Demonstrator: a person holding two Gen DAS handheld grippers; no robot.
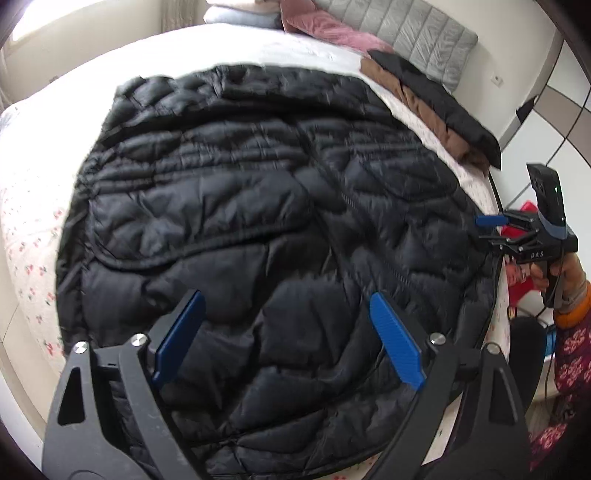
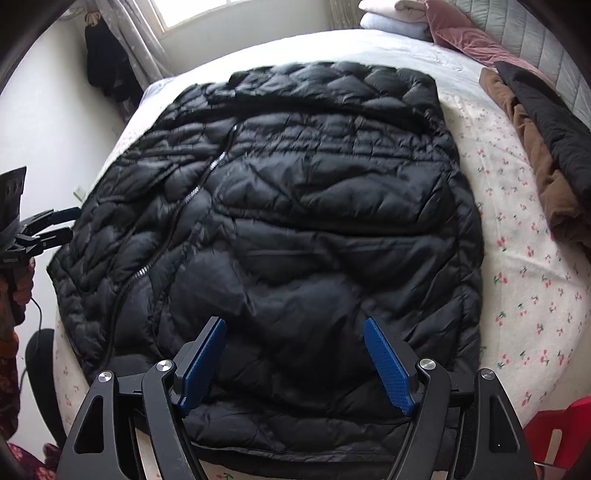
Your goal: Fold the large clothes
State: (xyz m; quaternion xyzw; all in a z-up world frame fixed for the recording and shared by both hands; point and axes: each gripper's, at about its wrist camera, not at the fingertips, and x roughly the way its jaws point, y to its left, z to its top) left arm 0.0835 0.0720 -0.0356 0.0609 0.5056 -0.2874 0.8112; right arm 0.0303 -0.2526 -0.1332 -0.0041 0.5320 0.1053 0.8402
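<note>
A large black quilted puffer jacket (image 1: 236, 221) lies spread flat on the bed, with its zipper (image 2: 192, 192) running diagonally; it also fills the right wrist view (image 2: 295, 206). My left gripper (image 1: 286, 299) is open and empty, hovering over the jacket's lower part. My right gripper (image 2: 295, 325) is open and empty above the jacket's near hem. The right gripper also shows in the left wrist view (image 1: 491, 221) at the jacket's right edge, and the left gripper shows in the right wrist view (image 2: 66, 221) at its left edge.
The bed has a floral sheet (image 2: 524, 280). Folded brown and black garments (image 1: 436, 110) lie along its far side, with pink, white and grey bedding (image 1: 354, 29) by the headboard. A red stool (image 2: 557, 435) stands at the bed's near corner. A dark garment (image 2: 107, 62) hangs by the curtain.
</note>
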